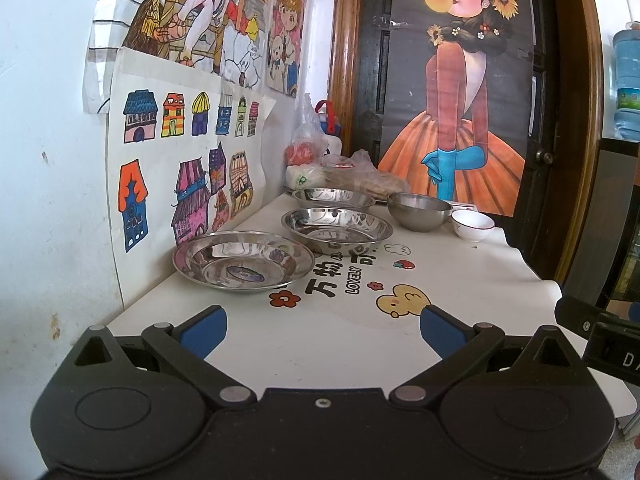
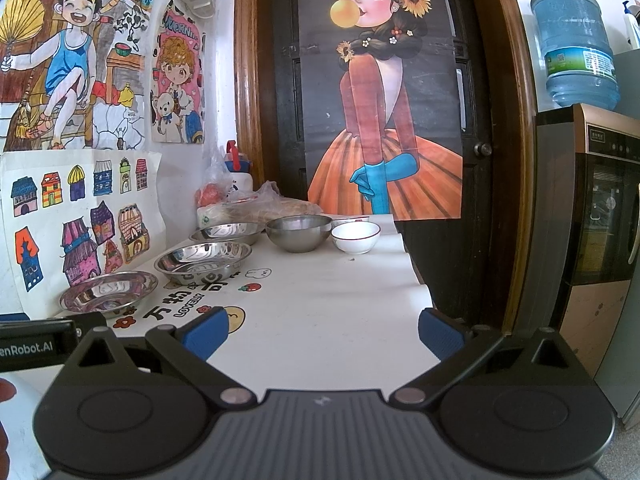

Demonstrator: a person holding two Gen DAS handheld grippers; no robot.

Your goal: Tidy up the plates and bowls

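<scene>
Three shallow round steel plates [image 1: 243,261] lined along wall; steel bowl [image 1: 419,211], white ceramic bowl [image 1: 473,225] beyond — left gripper [image 1: 323,332], right gripper [image 2: 323,332] both spread, empty. Nearest plate best pinched at rim — lifted level.

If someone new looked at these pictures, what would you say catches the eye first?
Probably the large poster of a girl in an orange dress on the dark door behind the table. Next, the row of three shiny steel plates along the wall side, under the coloured house drawings. Behind them stand a steel bowl and a small white bowl.
</scene>
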